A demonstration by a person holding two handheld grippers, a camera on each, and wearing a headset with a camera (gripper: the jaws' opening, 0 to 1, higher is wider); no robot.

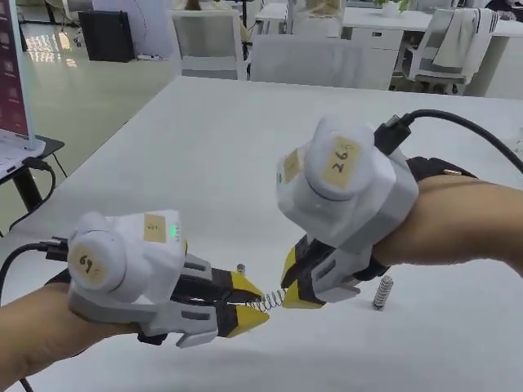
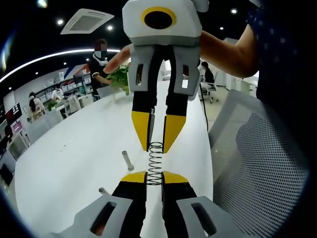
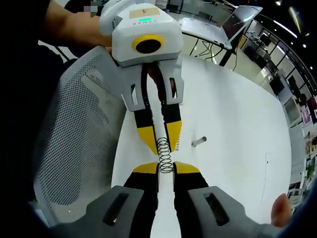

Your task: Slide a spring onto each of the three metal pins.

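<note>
Spring spans left tongs, labelled 69, and right tongs, 26.

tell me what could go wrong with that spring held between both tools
The thin coiled metal spring is pinched at its ends by the left tool and right tool; if either slips, it may flick across the white table. The bare upright metal pin stands close beside them and could get knocked over.

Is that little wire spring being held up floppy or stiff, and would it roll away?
Probably springy rather than stiff: the thin silver wire spring has open coils with gaps. Likely very light, since the left hand-held gripper and right hand-held gripper hold it just by its ends. Being round, it might roll on the smooth white table.
</note>
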